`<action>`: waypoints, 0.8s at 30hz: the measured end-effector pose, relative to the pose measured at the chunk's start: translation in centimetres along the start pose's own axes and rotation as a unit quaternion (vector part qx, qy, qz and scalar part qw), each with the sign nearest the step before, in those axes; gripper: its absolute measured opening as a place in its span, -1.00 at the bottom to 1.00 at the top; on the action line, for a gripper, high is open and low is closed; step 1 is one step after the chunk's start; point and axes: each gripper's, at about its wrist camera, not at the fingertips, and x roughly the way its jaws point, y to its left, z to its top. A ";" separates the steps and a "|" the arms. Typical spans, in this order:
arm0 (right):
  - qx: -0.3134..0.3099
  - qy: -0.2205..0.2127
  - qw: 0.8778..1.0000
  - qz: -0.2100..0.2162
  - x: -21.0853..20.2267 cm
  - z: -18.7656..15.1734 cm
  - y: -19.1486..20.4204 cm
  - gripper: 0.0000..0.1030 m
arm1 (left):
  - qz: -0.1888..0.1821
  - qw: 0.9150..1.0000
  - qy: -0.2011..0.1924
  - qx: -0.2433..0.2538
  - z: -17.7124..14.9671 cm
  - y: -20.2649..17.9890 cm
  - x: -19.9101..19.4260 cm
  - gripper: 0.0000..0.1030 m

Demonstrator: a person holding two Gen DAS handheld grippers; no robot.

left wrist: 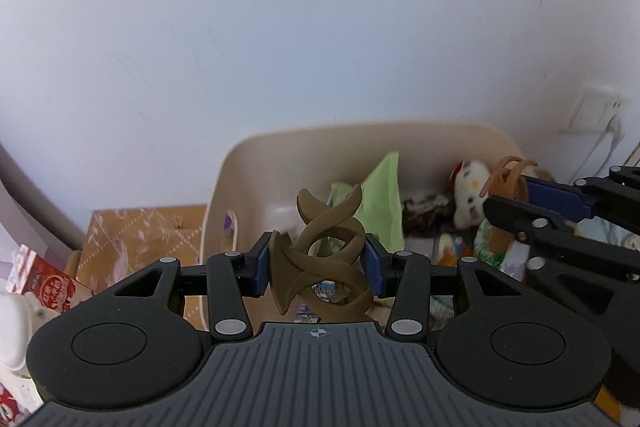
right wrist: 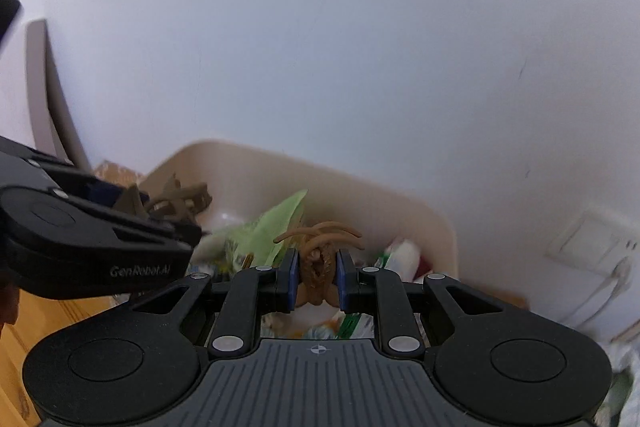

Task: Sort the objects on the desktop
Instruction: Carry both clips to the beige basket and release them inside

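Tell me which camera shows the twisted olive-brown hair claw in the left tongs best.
The left wrist view: the twisted olive-brown hair claw sits centred and sharp between the left tongs' blue pads, its looped shape clear. In the right wrist view the same claw appears small and blurred at the left, partly hidden behind the tongs.

Both grippers raised, each closed on an item, side by side.

The left gripper (left wrist: 318,261) points forward and somewhat downward; its blue pads (left wrist: 260,269) press on either side of an olive-brown twisted piece (left wrist: 320,259), with the jaws standing partly apart around it. The right gripper (right wrist: 318,277) points more steeply downward, its jaws drawn nearly together and pinching a small brown clip-like item (right wrist: 318,263) between the pads (right wrist: 292,279). In the left wrist view the right gripper lies close on the right side, angled inward; in the right wrist view the left gripper lies close on the left side. No hand or sleeve is clearly visible.
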 end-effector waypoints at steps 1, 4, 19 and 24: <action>0.002 0.005 1.000 0.000 0.3 -0.1 0.0 -0.65 | 0.000 1.000 -0.001 0.002 0.0 -0.1 0.3 -0.09; 0.001 0.019 1.000 -0.001 1.4 -0.1 0.5 -0.47 | -0.010 1.000 0.008 0.003 0.3 -0.1 0.9 -0.09; 0.047 0.000 0.998 -0.028 -2.5 -0.6 1.4 0.51 | -0.038 0.999 -0.022 0.003 -0.2 1.5 -2.8 0.41; 0.045 -0.011 0.998 -0.035 -5.2 -1.1 1.9 0.53 | -0.033 0.999 -0.030 0.014 -0.8 1.6 -4.7 0.42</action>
